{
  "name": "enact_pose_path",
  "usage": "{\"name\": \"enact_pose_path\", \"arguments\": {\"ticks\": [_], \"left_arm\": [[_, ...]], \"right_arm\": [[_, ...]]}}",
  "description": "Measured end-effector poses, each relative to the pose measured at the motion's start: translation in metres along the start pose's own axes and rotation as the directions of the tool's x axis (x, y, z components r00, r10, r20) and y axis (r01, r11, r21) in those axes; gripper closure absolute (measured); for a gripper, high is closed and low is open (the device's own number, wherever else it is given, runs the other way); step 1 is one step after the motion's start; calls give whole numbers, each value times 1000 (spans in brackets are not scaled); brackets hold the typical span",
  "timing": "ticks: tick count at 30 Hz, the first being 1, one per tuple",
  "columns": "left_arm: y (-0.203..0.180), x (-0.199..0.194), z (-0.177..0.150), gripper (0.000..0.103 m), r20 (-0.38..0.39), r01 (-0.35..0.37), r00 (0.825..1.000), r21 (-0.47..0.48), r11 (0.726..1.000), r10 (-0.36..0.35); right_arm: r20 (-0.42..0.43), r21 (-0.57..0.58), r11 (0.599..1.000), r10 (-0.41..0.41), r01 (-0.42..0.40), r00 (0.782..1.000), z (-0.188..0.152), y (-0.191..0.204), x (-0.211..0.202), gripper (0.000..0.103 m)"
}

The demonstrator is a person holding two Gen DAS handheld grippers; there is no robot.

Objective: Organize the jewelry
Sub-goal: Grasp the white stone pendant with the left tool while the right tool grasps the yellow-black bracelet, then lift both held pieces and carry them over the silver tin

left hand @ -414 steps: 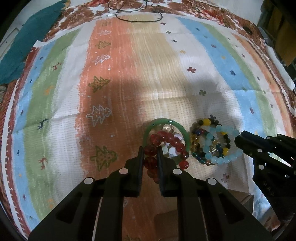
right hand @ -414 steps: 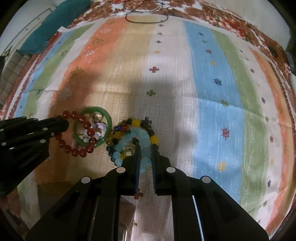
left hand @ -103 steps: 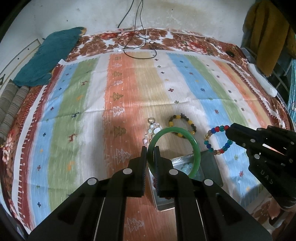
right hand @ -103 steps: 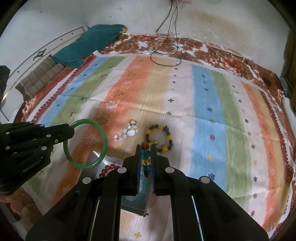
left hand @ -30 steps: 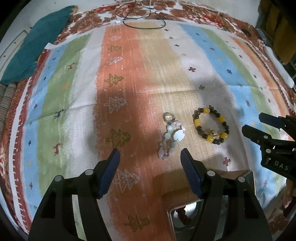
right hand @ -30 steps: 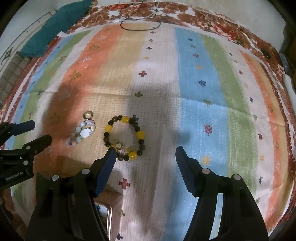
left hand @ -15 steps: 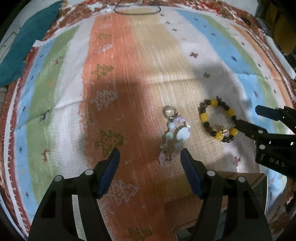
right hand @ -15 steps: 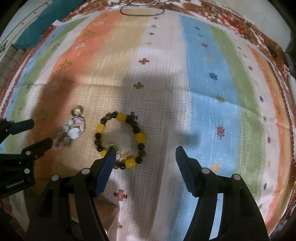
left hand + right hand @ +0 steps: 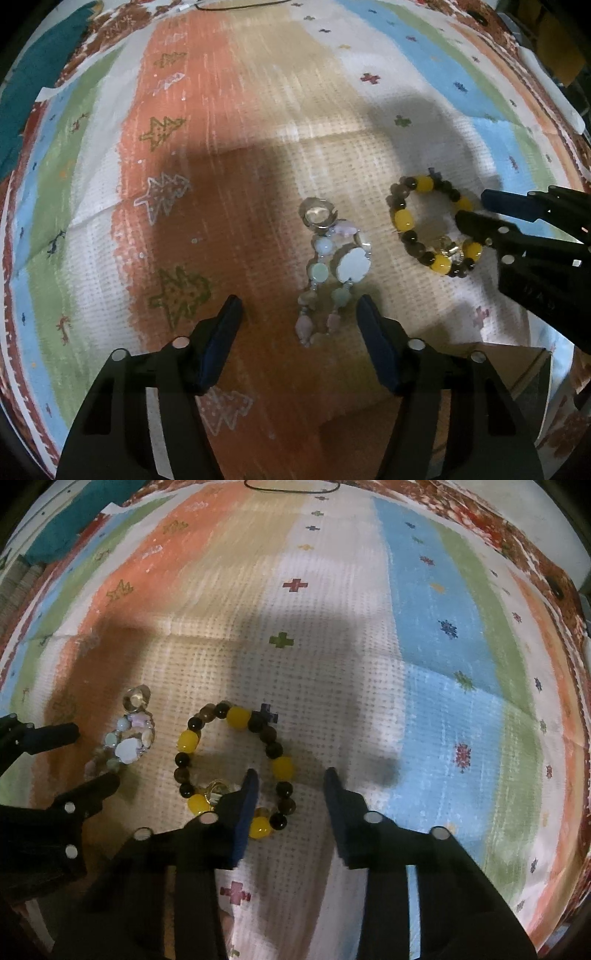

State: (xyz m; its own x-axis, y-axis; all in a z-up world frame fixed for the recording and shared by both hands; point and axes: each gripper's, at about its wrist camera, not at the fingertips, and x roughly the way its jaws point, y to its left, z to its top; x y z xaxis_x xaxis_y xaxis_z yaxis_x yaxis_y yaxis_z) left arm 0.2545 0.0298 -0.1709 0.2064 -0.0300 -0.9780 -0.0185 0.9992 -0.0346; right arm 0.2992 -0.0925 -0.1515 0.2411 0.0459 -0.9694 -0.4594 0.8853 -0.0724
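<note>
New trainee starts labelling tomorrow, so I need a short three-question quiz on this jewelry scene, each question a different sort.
1. True or false: the yellow-and-dark bead bracelet lies flat on the striped cloth.
2. What lies nearest the left hand-held gripper?
A. a green bangle
B. the pale stone bracelet
C. a red bead bracelet
3. Fill in: one finger of the right hand-held gripper sits inside the bead bracelet's ring, the other ____ it.

Key: 1 true; 2 B; 3 outside. Both grippers' jaws are closing, neither pressing on a piece yet.
</note>
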Motion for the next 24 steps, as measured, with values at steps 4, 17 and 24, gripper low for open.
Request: {"name": "enact_pose_path", "arguments": {"ticks": [4, 17, 24], "left_arm": [[0, 3, 3, 62, 5, -19, 1000, 0, 1000, 19], [1, -7, 8, 86, 1, -44, 999, -13, 999, 44], [7, -28, 4, 94, 37, -30, 999, -29, 999, 31]], "right_arm": [[0, -7, 1000, -13, 13, 1000, 3, 0, 3, 83], [125, -24, 997, -64, 67, 990, 12, -2, -25, 91], [174, -46, 996, -66, 75, 983, 14, 4, -42, 91]]}}
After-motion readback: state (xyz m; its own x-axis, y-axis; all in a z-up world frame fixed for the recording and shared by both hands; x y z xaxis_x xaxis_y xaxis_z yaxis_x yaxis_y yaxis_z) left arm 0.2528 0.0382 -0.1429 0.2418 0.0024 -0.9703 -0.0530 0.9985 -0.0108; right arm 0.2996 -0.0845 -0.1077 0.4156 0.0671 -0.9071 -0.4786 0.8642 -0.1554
